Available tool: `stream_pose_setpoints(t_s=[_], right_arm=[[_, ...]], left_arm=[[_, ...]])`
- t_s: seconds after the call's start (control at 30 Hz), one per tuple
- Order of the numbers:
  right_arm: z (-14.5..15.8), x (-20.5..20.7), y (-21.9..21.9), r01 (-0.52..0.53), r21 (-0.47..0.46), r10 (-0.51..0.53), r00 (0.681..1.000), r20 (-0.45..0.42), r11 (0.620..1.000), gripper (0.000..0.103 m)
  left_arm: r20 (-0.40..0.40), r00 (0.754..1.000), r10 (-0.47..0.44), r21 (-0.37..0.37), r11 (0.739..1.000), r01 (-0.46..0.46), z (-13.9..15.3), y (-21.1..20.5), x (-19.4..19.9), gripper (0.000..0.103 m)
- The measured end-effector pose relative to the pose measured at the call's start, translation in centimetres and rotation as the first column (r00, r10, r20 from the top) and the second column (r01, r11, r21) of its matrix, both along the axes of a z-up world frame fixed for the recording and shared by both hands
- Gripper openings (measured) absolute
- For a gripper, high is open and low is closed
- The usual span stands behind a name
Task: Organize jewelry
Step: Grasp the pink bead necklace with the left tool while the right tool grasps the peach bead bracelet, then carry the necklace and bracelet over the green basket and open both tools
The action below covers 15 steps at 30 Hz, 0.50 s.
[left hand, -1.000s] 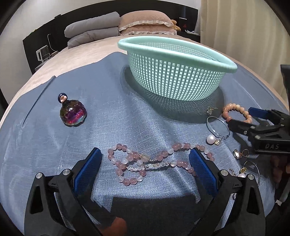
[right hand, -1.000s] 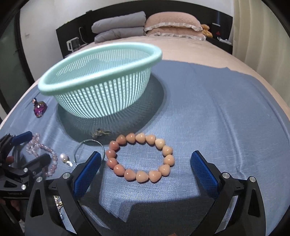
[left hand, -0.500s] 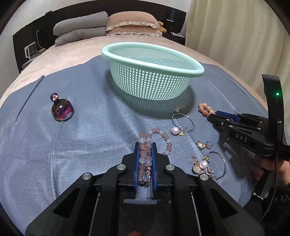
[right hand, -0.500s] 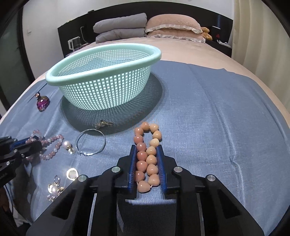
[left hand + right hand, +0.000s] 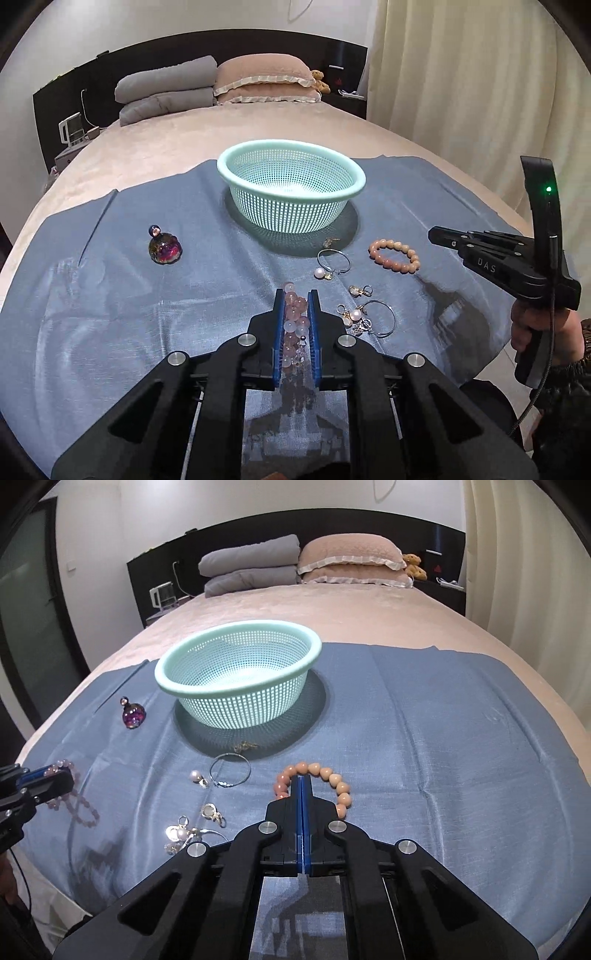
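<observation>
My left gripper (image 5: pixel 295 301) is shut on the pink bead necklace (image 5: pixel 294 321) and holds it above the blue cloth (image 5: pixel 110 314); its loose end dangles in the right wrist view (image 5: pixel 79 806). My right gripper (image 5: pixel 301 781) is shut and empty, raised above the cloth; it also shows in the left wrist view (image 5: pixel 437 233). The peach bead bracelet (image 5: pixel 393 255) lies free on the cloth, partly hidden behind my right fingers (image 5: pixel 332 781). The mint mesh basket (image 5: pixel 291 194) stands empty behind the jewelry.
A hoop with a pearl (image 5: pixel 332 263), a small gold charm (image 5: pixel 330 242) and a cluster of earrings (image 5: pixel 364 314) lie on the cloth. A purple perfume bottle (image 5: pixel 164 249) stands at the left. Pillows (image 5: pixel 214 86) lie at the bed's head.
Both grippers have risen and pulled back. The left lifted the pink necklace with it. The peach bracelet slipped out of the right gripper, which closed fully, and lies round on the cloth.
</observation>
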State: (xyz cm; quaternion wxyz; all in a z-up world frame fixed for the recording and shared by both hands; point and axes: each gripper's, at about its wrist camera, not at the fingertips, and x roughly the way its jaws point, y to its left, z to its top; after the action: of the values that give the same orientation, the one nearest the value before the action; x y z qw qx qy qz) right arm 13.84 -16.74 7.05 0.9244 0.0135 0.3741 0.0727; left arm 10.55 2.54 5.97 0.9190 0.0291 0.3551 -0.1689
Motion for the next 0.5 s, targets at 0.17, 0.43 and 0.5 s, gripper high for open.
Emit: stream_pose_setpoints(t_s=[0.17,0.43,0.5], right_arm=[[-2.3,1.9,-0.6,0.025,-0.009,-0.025,0.998,-0.052,1.0,0.031],[-7.0,6.0,-0.6,0.043,0.009,-0.041,0.987,-0.158,0.999,0.05],[-7.4,6.2,-0.5,0.042,0.012,-0.04,0.989,-0.14,0.999,0.05]], left_arm=[[0.041,0.999,0.015,0.018,1.0,-0.015,2.4,0.4,-0.7,0.012],[0.082,0.996,0.037,0.04,0.998,-0.04,4.9,0.9,-1.4,0.012],[0.085,0.996,0.041,0.041,0.998,-0.045,5.2,1.0,-1.5,0.012]])
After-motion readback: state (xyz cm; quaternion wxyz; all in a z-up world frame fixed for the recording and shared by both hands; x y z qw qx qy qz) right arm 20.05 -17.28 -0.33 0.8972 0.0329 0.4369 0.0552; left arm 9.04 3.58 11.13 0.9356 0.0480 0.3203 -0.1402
